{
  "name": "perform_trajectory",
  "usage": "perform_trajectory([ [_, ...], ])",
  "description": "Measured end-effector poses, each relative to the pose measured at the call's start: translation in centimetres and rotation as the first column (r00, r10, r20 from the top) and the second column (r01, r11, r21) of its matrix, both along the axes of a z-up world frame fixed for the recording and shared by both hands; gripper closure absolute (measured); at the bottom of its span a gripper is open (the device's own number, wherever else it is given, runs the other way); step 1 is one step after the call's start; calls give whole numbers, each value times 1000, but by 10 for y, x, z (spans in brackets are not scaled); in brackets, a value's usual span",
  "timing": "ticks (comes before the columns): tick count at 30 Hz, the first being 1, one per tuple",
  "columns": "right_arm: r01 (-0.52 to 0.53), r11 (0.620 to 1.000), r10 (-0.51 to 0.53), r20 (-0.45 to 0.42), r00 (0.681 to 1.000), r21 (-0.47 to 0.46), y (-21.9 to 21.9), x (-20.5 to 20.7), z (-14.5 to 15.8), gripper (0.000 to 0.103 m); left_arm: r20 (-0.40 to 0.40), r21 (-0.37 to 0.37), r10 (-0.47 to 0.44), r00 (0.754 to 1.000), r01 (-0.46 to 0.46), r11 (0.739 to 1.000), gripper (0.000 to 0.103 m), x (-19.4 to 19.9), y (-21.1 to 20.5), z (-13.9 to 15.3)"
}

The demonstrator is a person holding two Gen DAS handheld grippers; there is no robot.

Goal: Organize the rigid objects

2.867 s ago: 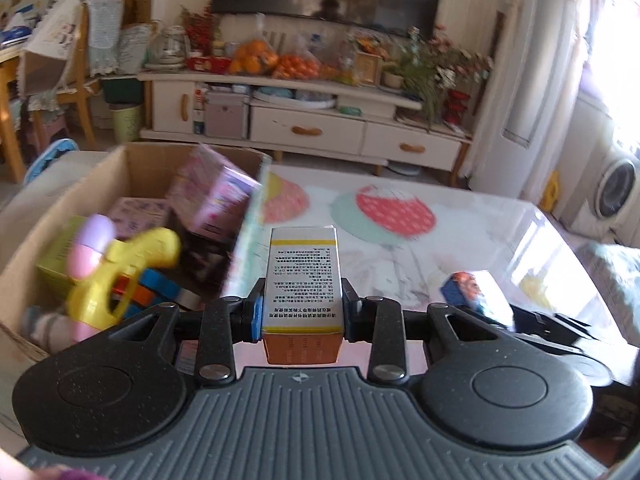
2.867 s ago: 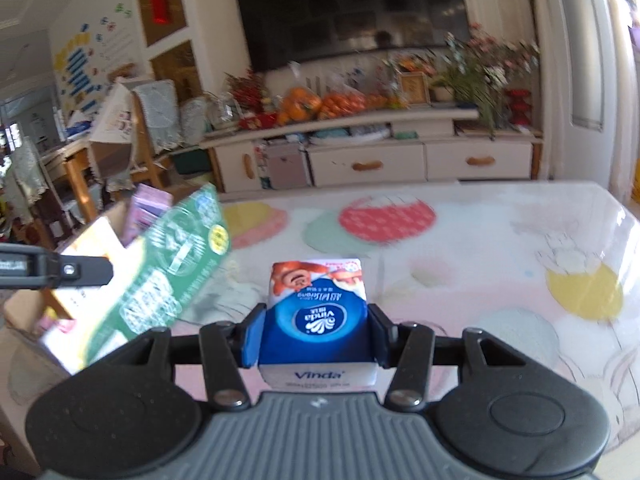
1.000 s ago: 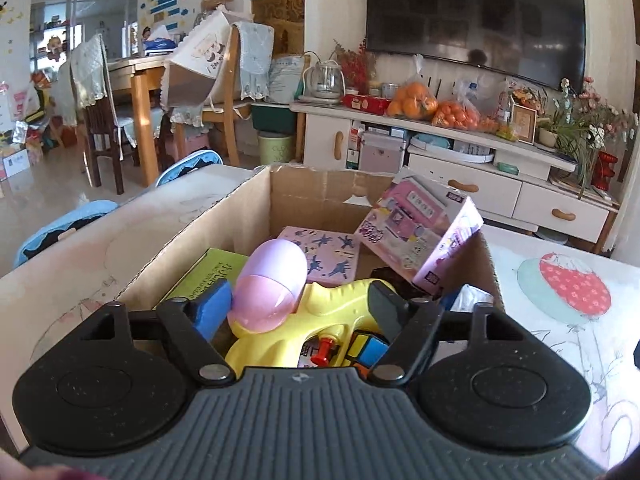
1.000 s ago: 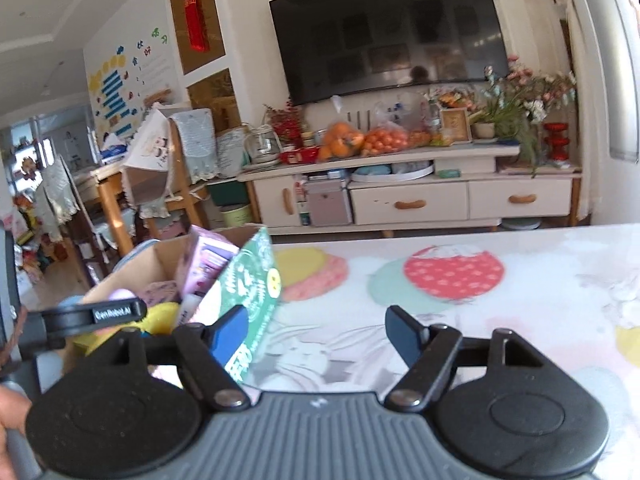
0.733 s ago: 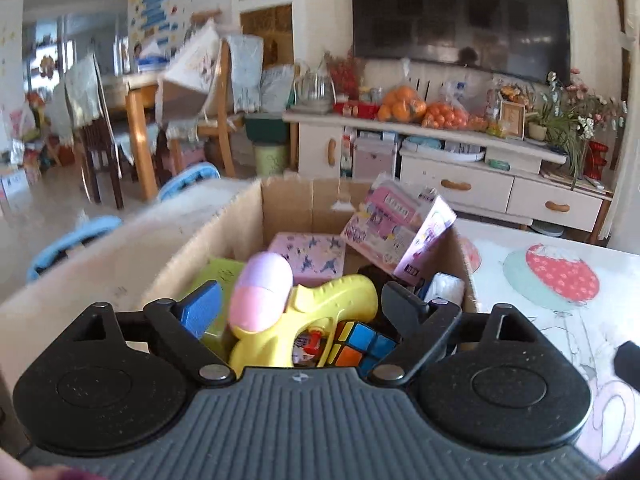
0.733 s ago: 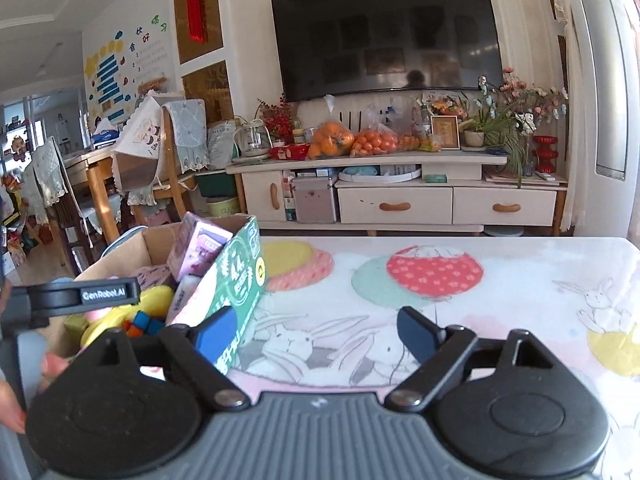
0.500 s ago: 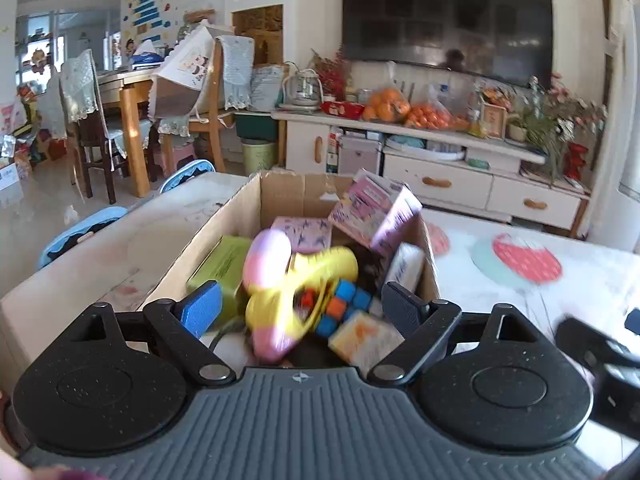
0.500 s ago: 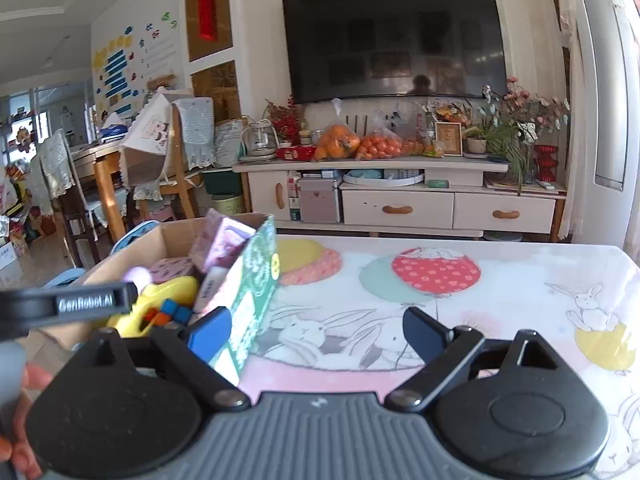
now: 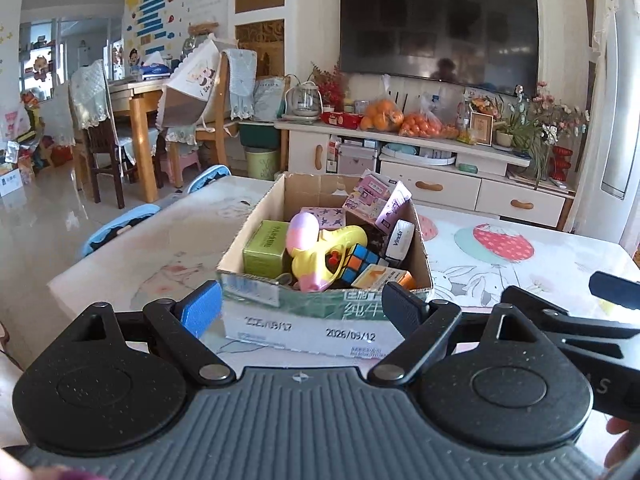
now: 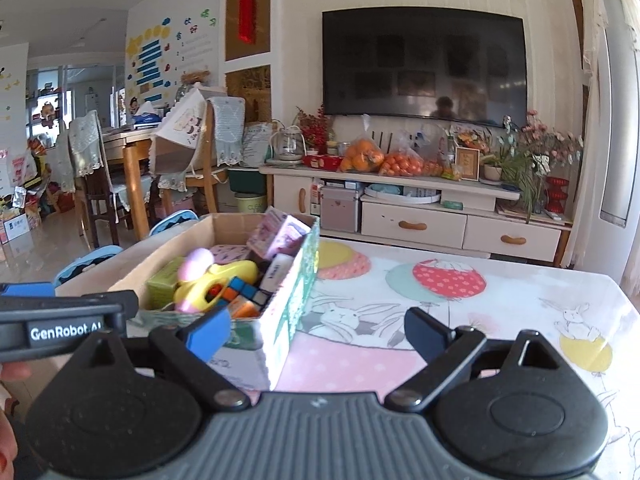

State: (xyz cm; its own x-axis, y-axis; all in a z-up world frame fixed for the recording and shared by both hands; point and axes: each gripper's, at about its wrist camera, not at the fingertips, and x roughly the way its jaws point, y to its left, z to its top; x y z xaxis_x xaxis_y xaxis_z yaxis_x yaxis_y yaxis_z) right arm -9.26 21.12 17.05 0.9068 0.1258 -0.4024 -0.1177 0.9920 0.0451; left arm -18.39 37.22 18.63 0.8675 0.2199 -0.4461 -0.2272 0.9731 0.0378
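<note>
Box [image 9: 320,320] lies dead ahead of left hand-held gripper [image 9: 300,308], left of right hand-held gripper [image 10: 316,332]; both spread wide, empty.

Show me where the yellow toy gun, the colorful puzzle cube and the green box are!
yellow toy gun [image 9: 329,249], left wrist view, on the middle of its yellow body.
puzzle cube [image 9: 357,264], left wrist view, on its tiled side facing the camera.
green box [image 9: 267,244], left wrist view, on its top face.
</note>
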Motion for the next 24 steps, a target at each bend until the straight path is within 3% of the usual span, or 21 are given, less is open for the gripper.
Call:
perform_trajectory([
  [24, -6, 999, 7, 32, 999, -38, 20, -23, 3, 6, 27, -20, 22, 999, -22, 1000, 0, -25, 3, 1],
])
